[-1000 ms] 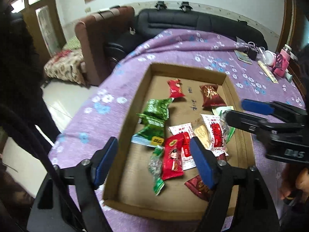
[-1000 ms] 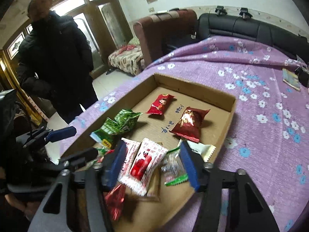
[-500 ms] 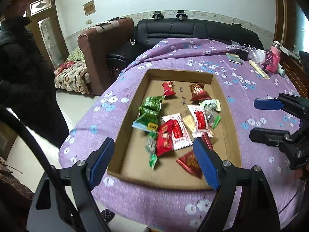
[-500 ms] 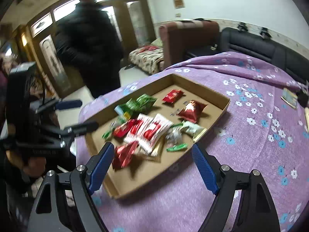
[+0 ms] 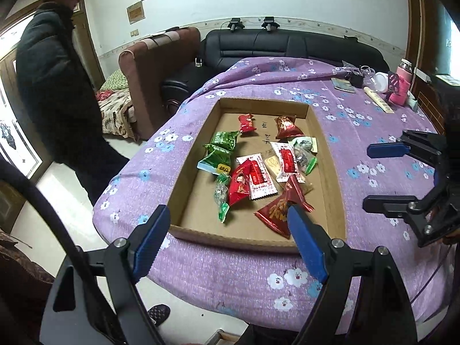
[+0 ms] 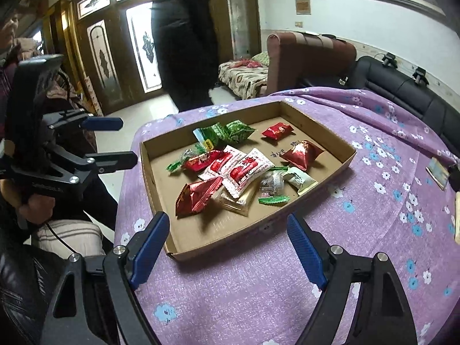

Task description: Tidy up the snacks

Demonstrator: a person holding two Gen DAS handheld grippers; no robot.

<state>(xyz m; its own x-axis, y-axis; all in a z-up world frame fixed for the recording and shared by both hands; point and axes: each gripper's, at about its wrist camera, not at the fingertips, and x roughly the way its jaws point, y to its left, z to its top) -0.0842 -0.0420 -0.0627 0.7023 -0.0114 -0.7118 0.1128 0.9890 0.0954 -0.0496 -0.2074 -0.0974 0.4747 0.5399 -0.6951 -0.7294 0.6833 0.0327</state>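
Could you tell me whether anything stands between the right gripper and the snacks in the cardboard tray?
Only the tray's near wall. The right gripper, open and empty, hangs outside it over the purple cloth; the snacks lie uncovered.

Red, green and white wrapped snacks point(image 5: 256, 172), heaped loosely mid-tray, shallow cardboard tray point(image 5: 187, 172) on purple cloth

Both tools point(image 5: 227, 244) point(image 6: 227, 247) wide apart, empty

Handwriting point(image 5: 266, 132) on tray illegible
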